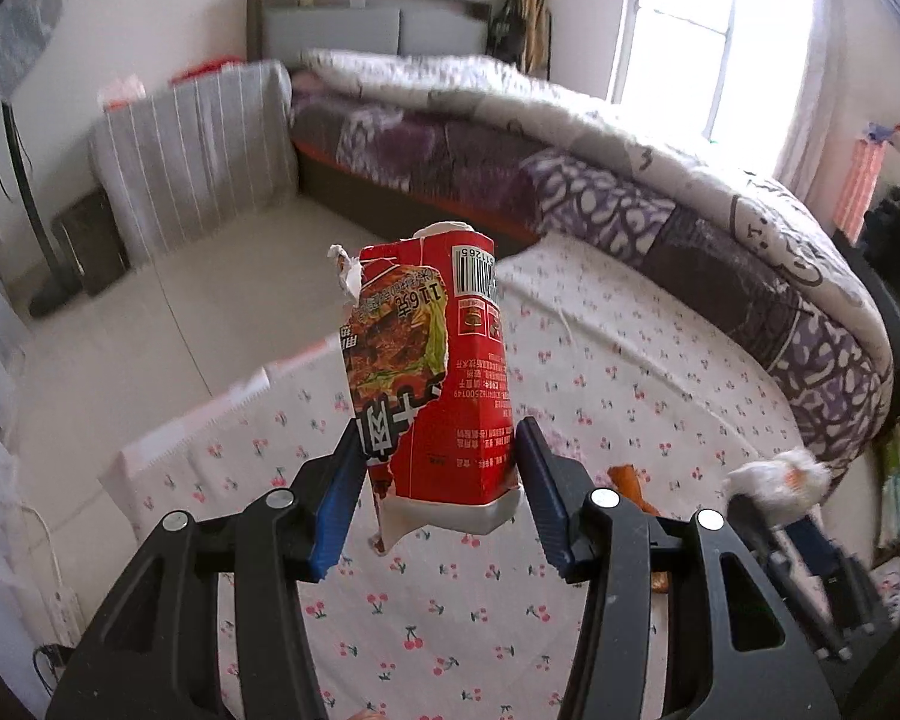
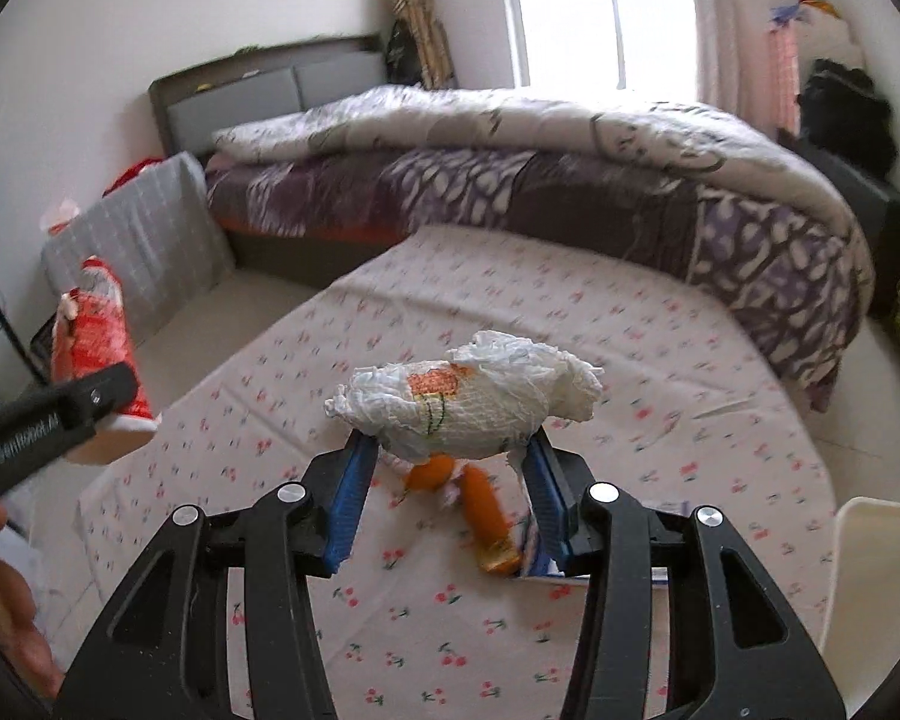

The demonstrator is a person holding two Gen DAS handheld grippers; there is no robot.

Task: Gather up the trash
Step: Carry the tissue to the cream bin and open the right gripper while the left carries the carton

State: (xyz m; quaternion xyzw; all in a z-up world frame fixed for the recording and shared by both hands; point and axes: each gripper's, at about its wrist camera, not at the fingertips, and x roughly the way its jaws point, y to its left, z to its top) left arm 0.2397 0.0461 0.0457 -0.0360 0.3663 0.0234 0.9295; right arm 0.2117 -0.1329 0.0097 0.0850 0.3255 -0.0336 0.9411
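Note:
My left gripper point(image 1: 435, 474) is shut on a torn red food carton point(image 1: 432, 372), held upright above the cherry-print tablecloth point(image 1: 600, 360). My right gripper point(image 2: 447, 468) is shut on a crumpled white paper towel point(image 2: 468, 402) with an orange print, lifted off the table. In the left wrist view that paper towel point(image 1: 774, 480) and the right gripper point(image 1: 777, 516) show blurred at the right. In the right wrist view the red carton point(image 2: 93, 348) and one left finger point(image 2: 60, 414) appear at the left edge. Orange wrappers point(image 2: 480, 504) lie on the cloth under the towel.
A bed point(image 2: 510, 180) with a purple and white quilt runs behind the table. A grey striped covered object point(image 1: 192, 150) stands at the bed's near end by a fan stand point(image 1: 30, 198). A white chair back point(image 2: 870, 588) stands at the table's right. A hand point(image 2: 12, 612) shows lower left.

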